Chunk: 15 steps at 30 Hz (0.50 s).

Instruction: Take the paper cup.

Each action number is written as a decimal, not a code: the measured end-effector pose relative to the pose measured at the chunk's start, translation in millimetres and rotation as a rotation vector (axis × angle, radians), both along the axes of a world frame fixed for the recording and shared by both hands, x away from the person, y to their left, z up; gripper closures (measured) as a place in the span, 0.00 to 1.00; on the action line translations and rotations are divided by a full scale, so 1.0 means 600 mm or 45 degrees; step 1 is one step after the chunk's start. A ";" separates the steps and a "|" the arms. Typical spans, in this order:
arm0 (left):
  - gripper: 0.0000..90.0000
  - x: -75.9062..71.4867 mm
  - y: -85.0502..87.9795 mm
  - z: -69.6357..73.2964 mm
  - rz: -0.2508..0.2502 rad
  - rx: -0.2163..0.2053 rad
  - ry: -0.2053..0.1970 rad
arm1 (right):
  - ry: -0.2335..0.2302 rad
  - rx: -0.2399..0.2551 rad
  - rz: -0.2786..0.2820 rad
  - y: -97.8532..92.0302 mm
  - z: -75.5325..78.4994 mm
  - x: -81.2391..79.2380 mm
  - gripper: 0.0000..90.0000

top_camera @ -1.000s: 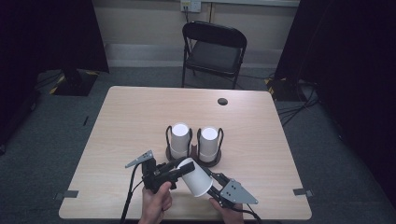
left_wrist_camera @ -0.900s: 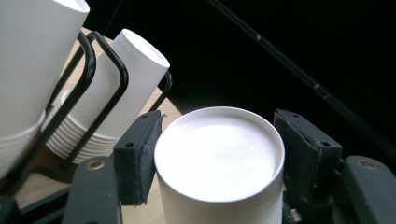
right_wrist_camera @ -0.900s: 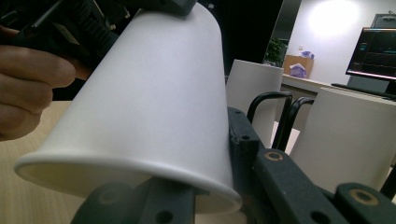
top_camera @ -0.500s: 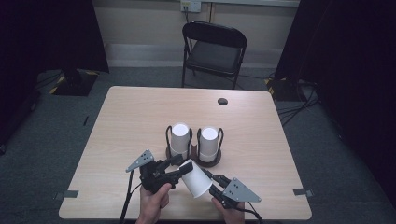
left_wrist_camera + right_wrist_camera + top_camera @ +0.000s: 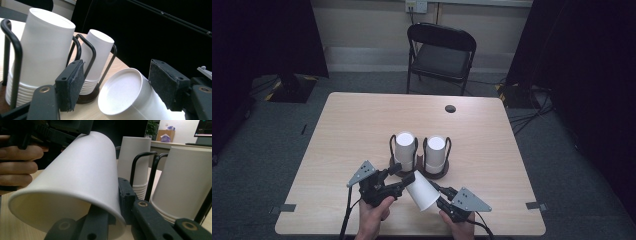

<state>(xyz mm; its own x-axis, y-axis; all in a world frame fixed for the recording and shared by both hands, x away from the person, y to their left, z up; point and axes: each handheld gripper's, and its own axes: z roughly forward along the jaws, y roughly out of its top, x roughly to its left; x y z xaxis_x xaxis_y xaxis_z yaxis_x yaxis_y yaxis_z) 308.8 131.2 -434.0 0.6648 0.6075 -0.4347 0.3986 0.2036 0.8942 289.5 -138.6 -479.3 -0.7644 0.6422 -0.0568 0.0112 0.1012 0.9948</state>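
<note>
gripping tilted paper cup point(image 5: 422, 192) rim, right claw point(image 5: 438, 196); left claw point(image 5: 120, 82) wide, straddling cup base.

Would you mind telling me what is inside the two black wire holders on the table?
Each wire holder keeps an upside-down stack of white paper cups; nested rims show at the bottom. Their dark round bases are mostly covered.
</note>
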 end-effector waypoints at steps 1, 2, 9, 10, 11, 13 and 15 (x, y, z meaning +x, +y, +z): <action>0.32 0.000 0.002 0.000 0.010 0.006 -0.004 | 0.023 0.001 0.000 -0.001 0.001 0.000 0.96; 0.32 0.000 0.004 0.000 0.015 0.013 -0.009 | 0.047 0.002 0.003 -0.002 0.002 0.001 0.96; 0.32 -0.001 0.014 0.004 0.066 0.070 -0.042 | 0.130 -0.007 0.005 -0.008 0.007 0.004 0.96; 0.31 -0.002 0.015 0.006 0.078 0.082 -0.054 | 0.143 -0.018 0.004 -0.008 0.009 0.004 0.96; 0.31 -0.002 0.015 0.007 0.093 0.090 -0.065 | 0.162 -0.020 0.000 -0.009 0.010 0.004 0.96; 0.31 -0.004 0.017 0.009 0.110 0.131 -0.088 | 0.190 -0.020 -0.009 -0.011 0.010 0.006 0.96; 0.29 -0.005 0.018 0.009 0.127 0.163 -0.113 | 0.204 -0.029 -0.011 -0.013 0.010 0.007 0.96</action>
<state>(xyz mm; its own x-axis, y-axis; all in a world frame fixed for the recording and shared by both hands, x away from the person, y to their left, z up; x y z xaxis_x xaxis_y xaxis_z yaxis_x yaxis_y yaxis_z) 305.7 142.1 -428.7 0.6308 0.7189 -0.2920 0.3004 0.1207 0.9461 293.5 -146.2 -473.4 -0.7592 0.6489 0.0507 0.1705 0.1231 0.9776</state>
